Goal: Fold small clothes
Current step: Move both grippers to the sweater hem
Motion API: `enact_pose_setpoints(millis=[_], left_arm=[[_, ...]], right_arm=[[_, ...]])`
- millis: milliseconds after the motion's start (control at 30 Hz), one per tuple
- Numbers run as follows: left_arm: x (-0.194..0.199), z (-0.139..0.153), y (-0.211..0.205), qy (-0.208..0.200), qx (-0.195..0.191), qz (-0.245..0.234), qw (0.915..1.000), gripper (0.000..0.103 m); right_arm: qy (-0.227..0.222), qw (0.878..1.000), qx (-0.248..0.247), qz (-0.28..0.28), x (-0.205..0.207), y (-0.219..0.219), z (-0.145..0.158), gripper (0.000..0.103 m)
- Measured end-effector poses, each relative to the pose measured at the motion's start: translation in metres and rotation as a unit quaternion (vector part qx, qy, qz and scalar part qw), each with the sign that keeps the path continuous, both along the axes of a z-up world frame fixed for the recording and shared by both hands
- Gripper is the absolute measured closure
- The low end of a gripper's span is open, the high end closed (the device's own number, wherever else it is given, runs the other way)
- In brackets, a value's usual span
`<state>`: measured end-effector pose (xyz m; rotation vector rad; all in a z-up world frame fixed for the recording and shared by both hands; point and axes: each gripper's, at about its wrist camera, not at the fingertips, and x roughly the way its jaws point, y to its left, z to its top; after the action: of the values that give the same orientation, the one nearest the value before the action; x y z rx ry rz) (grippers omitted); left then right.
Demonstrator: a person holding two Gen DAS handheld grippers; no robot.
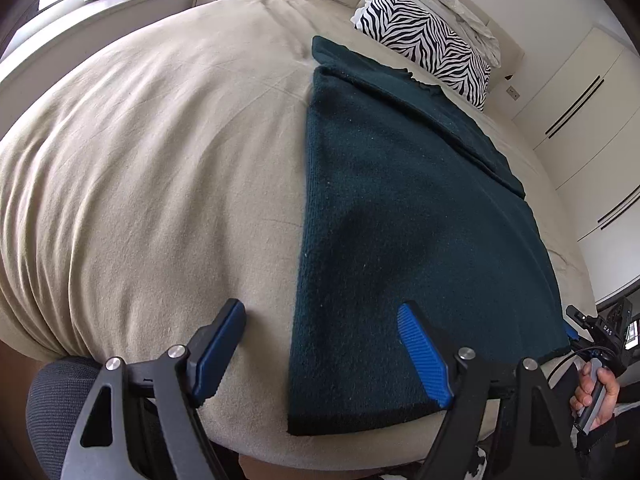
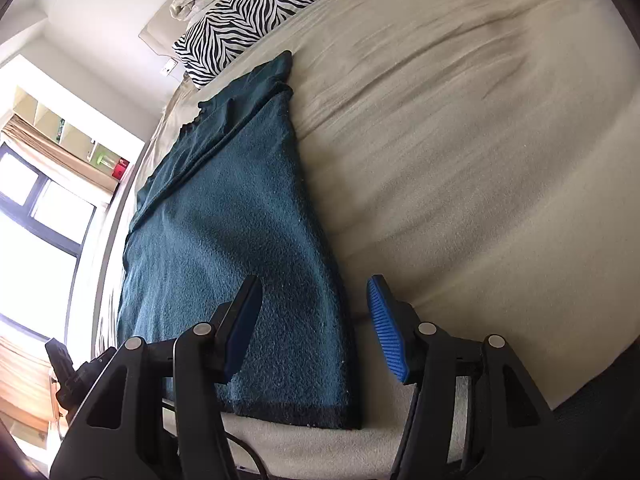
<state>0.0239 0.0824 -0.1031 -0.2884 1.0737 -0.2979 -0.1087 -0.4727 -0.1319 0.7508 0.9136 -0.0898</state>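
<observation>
A dark teal knitted garment (image 1: 400,220) lies flat on the beige bed (image 1: 160,160), folded lengthwise, with its hem at the near edge. My left gripper (image 1: 324,354) hovers open over its near left corner, and the garment's left edge runs between the blue pads (image 1: 424,356). In the right wrist view the same garment (image 2: 224,240) stretches away from me. My right gripper (image 2: 316,328) stands open over its near right corner, one finger above the cloth and one above the bare sheet. Neither gripper holds anything. A hand (image 1: 596,396) carries the right gripper (image 1: 600,332).
A zebra-print pillow (image 1: 424,40) with crumpled pale cloth on top sits at the head of the bed. White wardrobe doors (image 1: 580,120) stand beyond the bed's far side. A bright window (image 2: 40,208) is on the other side. A dark mesh chair (image 1: 60,400) is by the bed's near edge.
</observation>
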Motion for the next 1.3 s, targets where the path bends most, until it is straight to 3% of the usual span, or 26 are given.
enact_pose_setpoints(millis=[400,733,867,1200,1300], left_arm=[[-0.018,-0.006,0.014,0.036,-0.042,-0.024,0.9982,0.026],[-0.013,-0.006,0.001,0.041,-0.028,-0.032,0.9983,0.029],[-0.014,-0.007,0.001,0.041,-0.018,-0.033,0.9984,0.038],[-0.015,-0.011,0.017,0.061,-0.037,-0.022,0.9972,0.080],[-0.016,-0.013,0.021,0.068,-0.052,-0.022,0.9960,0.090]], right_arm=[[-0.006,0.999,0.042,0.004,-0.019,-0.002,0.001,0.050],[-0.004,0.998,0.067,-0.008,-0.035,-0.009,0.004,0.050],[0.003,0.997,0.076,-0.014,-0.037,-0.016,0.003,0.051],[0.005,0.996,0.091,-0.008,-0.032,-0.014,-0.002,0.051],[0.008,0.996,0.091,-0.006,-0.031,-0.014,-0.003,0.058]])
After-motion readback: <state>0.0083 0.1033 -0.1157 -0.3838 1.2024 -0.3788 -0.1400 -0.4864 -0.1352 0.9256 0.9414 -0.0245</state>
